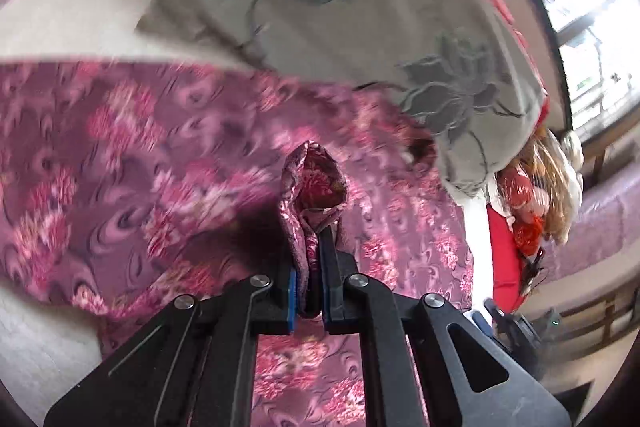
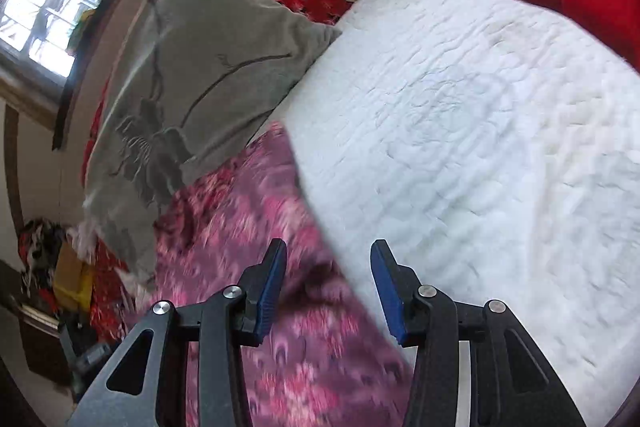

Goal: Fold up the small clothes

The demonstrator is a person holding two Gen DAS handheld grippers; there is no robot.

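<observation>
**Left gripper has the corner, right one is still empty**

The left gripper (image 1: 310, 247) is clamped tight on a bunched-up edge of the pink floral garment (image 1: 140, 155) – you can see the fabric puckering up out of the jaws at centre frame. My guess is it's pinching a corner so that edge can be lifted and carried over for a fold. The rest of the garment lies spread across the white quilted mattress (image 2: 460, 107), lower left of the right wrist view.

The right gripper (image 2: 328, 291) hovers over the garment's edge, jaws partly apart with nothing between them – probably lining up on a second corner.

A grey embroidered pillow (image 2: 192, 67) sits upper left. No baskets or bins that I can make out.
</observation>
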